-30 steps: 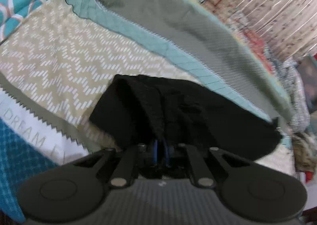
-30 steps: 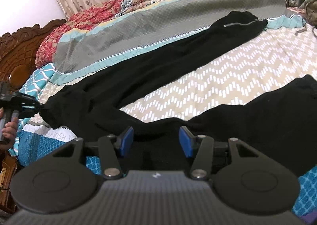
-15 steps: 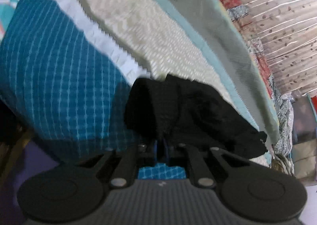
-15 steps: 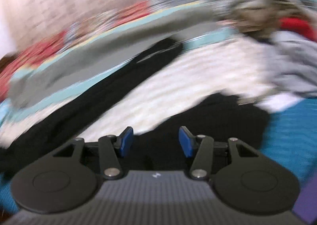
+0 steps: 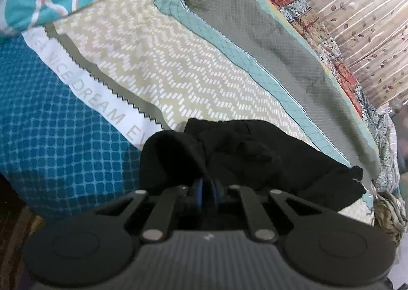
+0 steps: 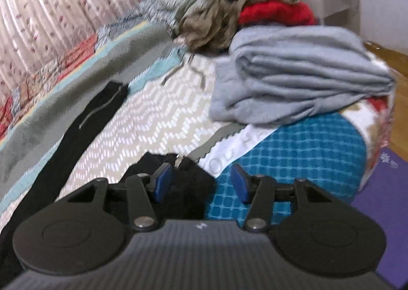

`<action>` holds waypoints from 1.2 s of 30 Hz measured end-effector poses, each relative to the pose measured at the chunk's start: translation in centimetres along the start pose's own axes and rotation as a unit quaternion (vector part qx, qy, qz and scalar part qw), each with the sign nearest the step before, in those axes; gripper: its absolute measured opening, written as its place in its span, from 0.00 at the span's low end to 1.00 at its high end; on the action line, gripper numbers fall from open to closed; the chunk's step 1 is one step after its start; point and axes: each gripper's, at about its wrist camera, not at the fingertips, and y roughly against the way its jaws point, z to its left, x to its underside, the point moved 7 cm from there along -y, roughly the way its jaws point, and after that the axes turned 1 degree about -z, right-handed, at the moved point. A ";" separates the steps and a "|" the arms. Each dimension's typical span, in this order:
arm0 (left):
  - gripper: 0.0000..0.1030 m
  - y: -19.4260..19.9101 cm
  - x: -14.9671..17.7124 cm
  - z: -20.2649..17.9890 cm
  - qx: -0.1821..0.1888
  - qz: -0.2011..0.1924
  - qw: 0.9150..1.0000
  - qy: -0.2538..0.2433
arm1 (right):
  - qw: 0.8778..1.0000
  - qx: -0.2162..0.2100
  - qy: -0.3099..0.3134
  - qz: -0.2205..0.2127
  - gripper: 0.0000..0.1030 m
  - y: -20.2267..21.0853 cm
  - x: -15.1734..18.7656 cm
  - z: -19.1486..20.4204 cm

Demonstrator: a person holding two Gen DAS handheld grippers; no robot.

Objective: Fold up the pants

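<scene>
We have a pair of soft black fabric pants [image 5: 255,157] spread along the bed's patterned quilt [image 5: 178,80]. The left claw [image 5: 207,191] is pinched nearly shut on a bunched fold of the pants, at what looks like the waist end, and the cloth rises in a hump off the blue fingertips [image 5: 199,194]. The right claw [image 6: 201,183] stands half wide and holds nothing: the cuff of one leg [image 6: 176,175] lies just below and between its blue pads [image 6: 163,181], and the other leg [image 6: 84,121] runs off along the grey band of the quilt.

We judge the pants light, limp and not slippery. They will sag and drag on the quilt, so they want a pinch through both layers at a hem or waistband edge, a corner in each claw.

Against the picture of a second ago, the right claw's view has swung from the headboard end to the folded grey blanket [image 6: 301,75] and the heap of clothes [image 6: 229,9], and its gap is the same. The left claw's pinch is the same too, now nearer the bed's edge
</scene>
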 end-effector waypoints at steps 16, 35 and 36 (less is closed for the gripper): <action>0.06 2.6 -0.9 1.2 -0.012 -0.016 0.999 0.039 | 0.965 -0.076 0.219 0.122 0.07 -3.4 1.3 4.8; 0.06 9.2 -14.1 -10.7 0.123 -0.134 0.983 -0.012 | 0.982 -0.132 -0.061 -0.122 0.07 8.3 -21.0 5.3; 0.06 8.4 -12.6 -9.2 0.116 -0.119 0.986 -0.007 | 0.984 -0.126 -0.059 -0.114 0.07 7.9 -19.8 4.5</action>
